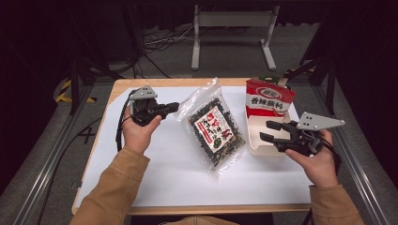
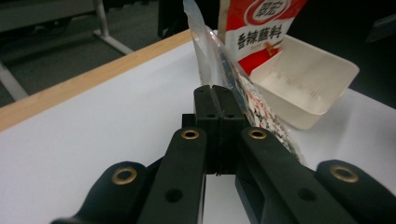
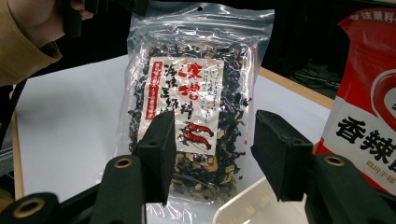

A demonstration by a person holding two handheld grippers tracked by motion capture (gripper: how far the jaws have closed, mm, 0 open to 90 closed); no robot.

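Seaweed bag: clear bag of dark dried seaweed with a red-and-white label, mid-table on the white sheet. Its near end rests on the sheet; its sealed top corner is raised toward the left gripper.

Long axis: runs from that raised far-left corner down to the near-right corner, slanting across the table in the high view.

Left gripper: jaws pressed together, tips at the bag's top corner. From its own camera the clear film rises just past the shut jaws; I judge it pinches the bag's edge, though the contact itself is hidden by the jaws.

Right gripper: jaws apart, nothing between them, hovering over the tray and pointing at the bag's face.

Nearer hand: the left gripper is at the bag; the right stands near its right edge but apart from it.

Tray: cream plastic tray just right of the bag, its near part bare.

Red packet: red-and-white sauce packet standing in the tray's far end.

Open room: wide bare sheet on the near side and to the left; on the right the tray wall crowds the bag's edge.

Judgement: a lift toward the tray has to clear that wall and miss the upright packet.
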